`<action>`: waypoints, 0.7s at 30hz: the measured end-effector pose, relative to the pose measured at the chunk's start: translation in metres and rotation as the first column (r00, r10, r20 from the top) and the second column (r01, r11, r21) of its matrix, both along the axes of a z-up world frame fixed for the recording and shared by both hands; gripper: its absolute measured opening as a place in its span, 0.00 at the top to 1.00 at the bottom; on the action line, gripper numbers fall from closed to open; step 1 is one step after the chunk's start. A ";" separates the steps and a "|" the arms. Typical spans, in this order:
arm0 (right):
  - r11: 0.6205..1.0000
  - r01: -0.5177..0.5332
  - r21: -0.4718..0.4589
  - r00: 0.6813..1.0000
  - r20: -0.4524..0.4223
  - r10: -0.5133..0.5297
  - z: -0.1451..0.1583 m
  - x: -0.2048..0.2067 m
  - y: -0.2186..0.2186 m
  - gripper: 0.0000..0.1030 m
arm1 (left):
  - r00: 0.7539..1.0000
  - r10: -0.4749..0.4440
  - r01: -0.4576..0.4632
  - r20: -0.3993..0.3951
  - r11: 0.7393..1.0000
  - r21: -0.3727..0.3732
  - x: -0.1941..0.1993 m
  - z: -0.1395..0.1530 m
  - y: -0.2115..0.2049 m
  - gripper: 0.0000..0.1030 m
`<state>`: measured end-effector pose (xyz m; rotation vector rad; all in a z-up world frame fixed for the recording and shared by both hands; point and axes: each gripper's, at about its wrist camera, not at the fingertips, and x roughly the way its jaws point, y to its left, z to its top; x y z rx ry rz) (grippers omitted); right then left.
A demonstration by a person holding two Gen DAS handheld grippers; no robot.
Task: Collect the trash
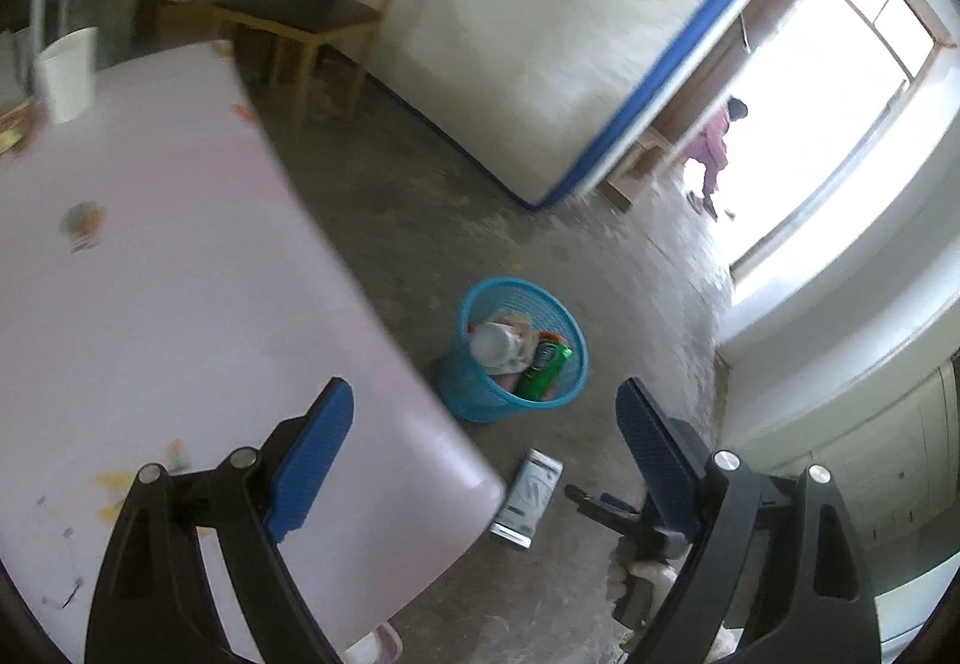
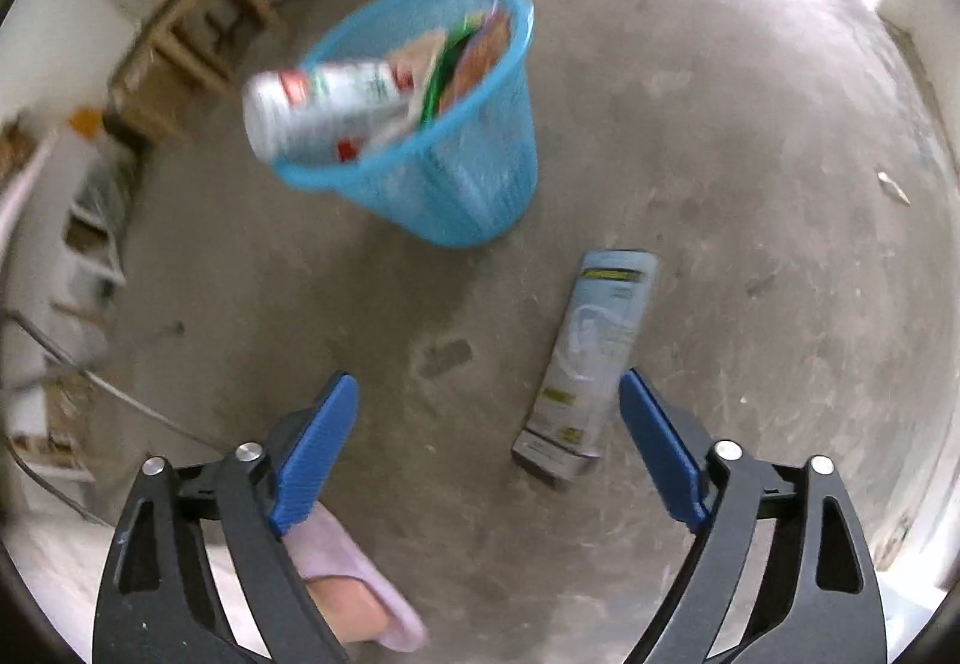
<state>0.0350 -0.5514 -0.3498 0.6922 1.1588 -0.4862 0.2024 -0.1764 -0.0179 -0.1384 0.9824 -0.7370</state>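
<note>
Both tools gape empty: the right tool point(image 2: 489, 442) points down at the floor, a box point(image 2: 591, 358) lying just inside its right finger. Ahead of it stands the bin point(image 2: 456, 196), a can point(image 2: 324, 106) blurred at its rim. The left tool point(image 1: 486, 448) hangs over the desk point(image 1: 180, 274) edge.

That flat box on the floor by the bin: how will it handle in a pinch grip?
The box looks like thin cardboard, so probably light and apt to crush if squeezed hard. It lies flat on the concrete floor, so it likely won't roll, but getting a finger under it may be awkward. Its printed face may be slippery.
</note>
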 end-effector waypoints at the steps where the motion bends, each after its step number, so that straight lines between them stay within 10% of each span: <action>1: 1.000 0.006 0.006 1.000 -0.024 -0.006 -0.013 0.001 -0.002 0.17 | 1.000 0.014 -0.014 0.003 1.000 0.006 -0.001 0.000 0.009 0.16; 10: 0.962 0.260 0.084 0.936 -0.267 -0.229 -0.129 -0.014 -0.035 0.17 | 0.990 0.139 -0.140 0.017 0.987 0.078 -0.002 -0.005 0.068 0.16; 21: 0.941 0.330 0.074 0.869 -0.413 -0.272 -0.195 -0.014 -0.060 0.15 | 0.973 0.229 -0.226 -0.020 0.969 0.096 0.011 -0.014 0.094 0.16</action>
